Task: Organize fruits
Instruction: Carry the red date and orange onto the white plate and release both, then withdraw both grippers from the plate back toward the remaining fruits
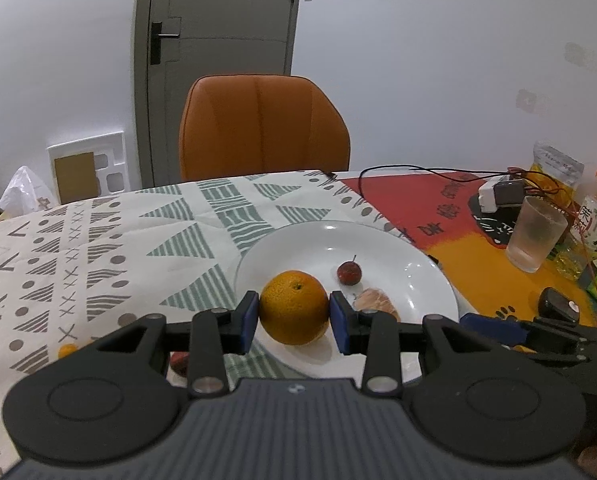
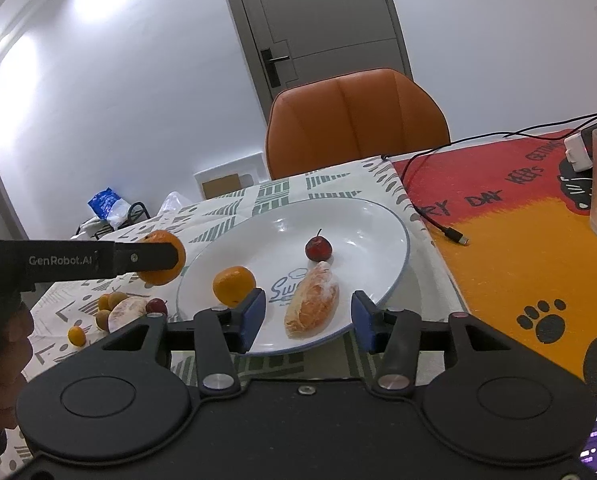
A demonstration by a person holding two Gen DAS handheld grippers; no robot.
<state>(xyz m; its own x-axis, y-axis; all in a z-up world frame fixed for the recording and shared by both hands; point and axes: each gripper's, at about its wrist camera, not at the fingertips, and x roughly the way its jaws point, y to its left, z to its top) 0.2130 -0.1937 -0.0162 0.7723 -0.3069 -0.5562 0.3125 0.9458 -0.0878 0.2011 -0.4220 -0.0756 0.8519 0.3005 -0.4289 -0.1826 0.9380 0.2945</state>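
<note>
My left gripper (image 1: 294, 316) is shut on an orange (image 1: 294, 307) and holds it above the near left rim of the white plate (image 1: 378, 240). In the right wrist view the held orange (image 2: 166, 276) hangs left of the plate (image 2: 362, 224). On the plate lie a small orange (image 2: 234, 286), a peeled pomelo piece (image 2: 312, 306) and a small red fruit (image 2: 318, 249). My right gripper (image 2: 308, 318) is open and empty at the plate's near edge, its fingers either side of the pomelo piece. Several small fruits (image 2: 110, 308) lie on the cloth left of the plate.
An orange chair (image 1: 264, 128) stands behind the table. A frosted glass (image 1: 536, 234), a charger with cables (image 1: 502, 196) and bottles (image 1: 596, 216) stand at the right on the orange mat. A cable end (image 2: 456, 237) lies right of the plate.
</note>
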